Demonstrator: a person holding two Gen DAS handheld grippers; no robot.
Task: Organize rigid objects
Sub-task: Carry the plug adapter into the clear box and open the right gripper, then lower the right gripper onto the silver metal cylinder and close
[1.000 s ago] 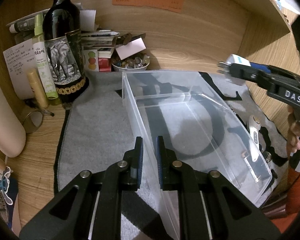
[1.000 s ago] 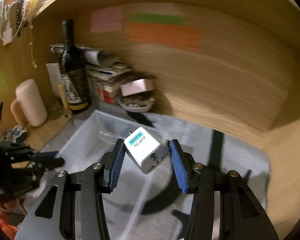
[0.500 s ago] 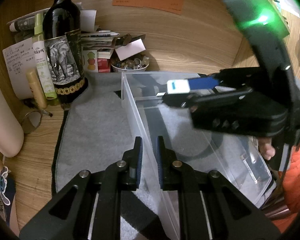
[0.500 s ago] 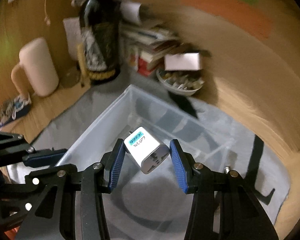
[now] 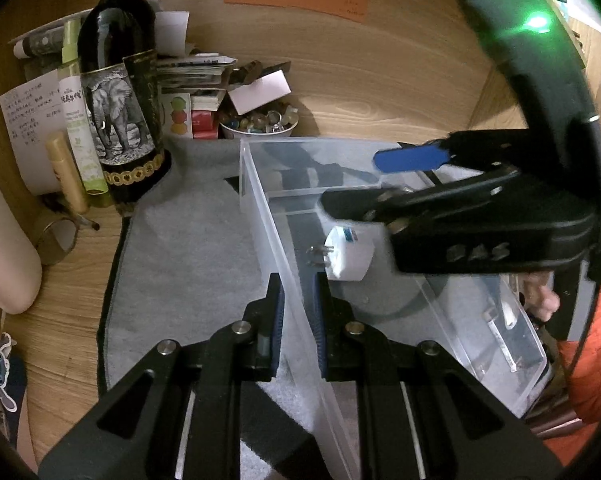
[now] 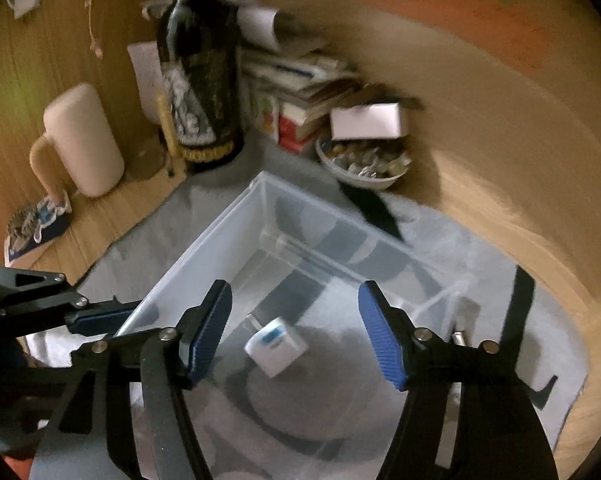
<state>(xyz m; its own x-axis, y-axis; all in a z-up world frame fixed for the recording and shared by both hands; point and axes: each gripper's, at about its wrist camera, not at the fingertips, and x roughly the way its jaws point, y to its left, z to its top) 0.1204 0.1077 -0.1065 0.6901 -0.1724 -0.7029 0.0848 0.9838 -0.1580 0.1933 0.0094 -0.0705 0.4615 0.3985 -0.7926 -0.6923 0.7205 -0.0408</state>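
Note:
A white travel adapter (image 5: 348,256) (image 6: 276,346) with a blue label lies loose inside the clear plastic bin (image 5: 256,184) (image 6: 204,240), prongs toward the bin's near wall. My right gripper (image 6: 294,286) (image 5: 352,182) hovers above it; its jaws are opening, the blue pads are wide apart, and nothing is between them. My left gripper (image 5: 296,280) is shut on the bin's long wall, one pad on each side of the clear plastic. In the right wrist view its blue pad (image 6: 100,316) shows at the bin's left rim.
The bin stands on a grey mat (image 5: 188,260) on a wooden desk. Behind it are a dark wine bottle (image 5: 120,112), a bowl of stones (image 5: 260,124), stacked books (image 6: 300,92) and a cream mug (image 6: 82,140). Small items (image 5: 500,320) lie at the bin's right end.
The right gripper came over the bin and lower, then its jaws spread and the adapter dropped from them to the bin's floor. The left gripper kept still on the wall.

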